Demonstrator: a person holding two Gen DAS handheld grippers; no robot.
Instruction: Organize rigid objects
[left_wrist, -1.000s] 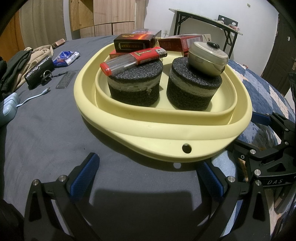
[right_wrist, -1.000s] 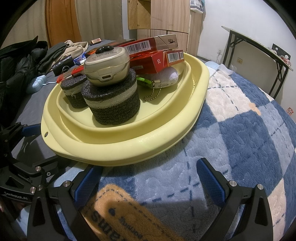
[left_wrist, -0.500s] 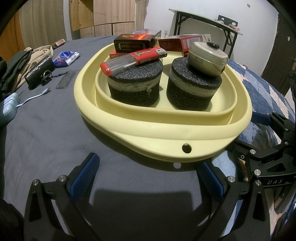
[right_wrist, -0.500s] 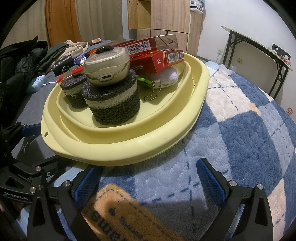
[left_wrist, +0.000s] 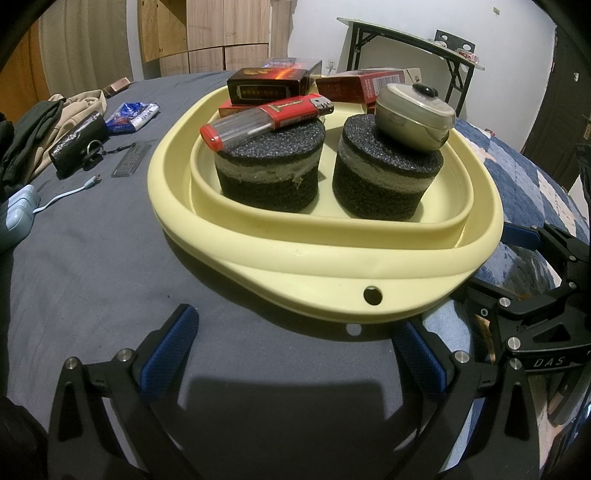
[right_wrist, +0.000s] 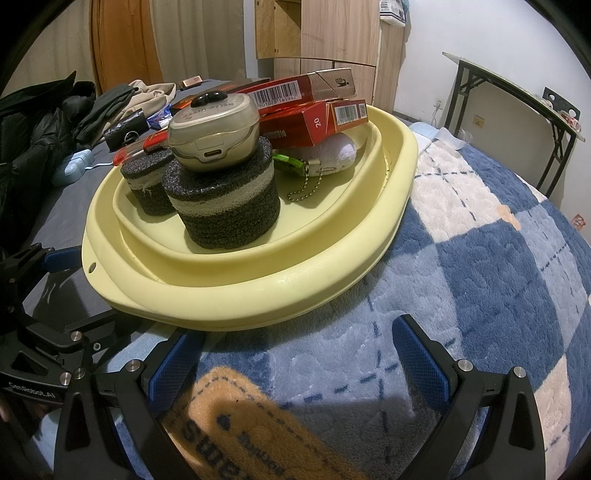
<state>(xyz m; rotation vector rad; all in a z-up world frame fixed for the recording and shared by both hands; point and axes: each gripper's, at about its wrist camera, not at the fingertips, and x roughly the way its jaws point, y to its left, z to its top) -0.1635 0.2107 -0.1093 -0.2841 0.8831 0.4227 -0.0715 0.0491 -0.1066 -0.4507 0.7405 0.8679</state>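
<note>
A pale yellow basin (left_wrist: 295, 258) (right_wrist: 332, 273) sits on the bed. In it stand two black foam cylinders. The left cylinder (left_wrist: 267, 173) carries a red lighter (left_wrist: 266, 118). The right cylinder (left_wrist: 386, 181) (right_wrist: 225, 201) carries a beige earbud case (left_wrist: 413, 114) (right_wrist: 214, 133). Red and black cigarette boxes (left_wrist: 273, 83) (right_wrist: 314, 107) lie at the basin's far side, with a green keychain (right_wrist: 291, 164) beneath them. My left gripper (left_wrist: 291, 354) is open and empty in front of the basin. My right gripper (right_wrist: 299, 354) is open and empty at the basin's near rim.
On the grey sheet lie a black pouch (left_wrist: 77, 142), a blue packet (left_wrist: 133, 116), a comb (left_wrist: 131, 164), a light blue charger with cable (left_wrist: 18, 212) and piled clothes (right_wrist: 44, 122). A blue checked blanket (right_wrist: 498, 258) covers the right. A folding table (right_wrist: 517, 96) stands behind.
</note>
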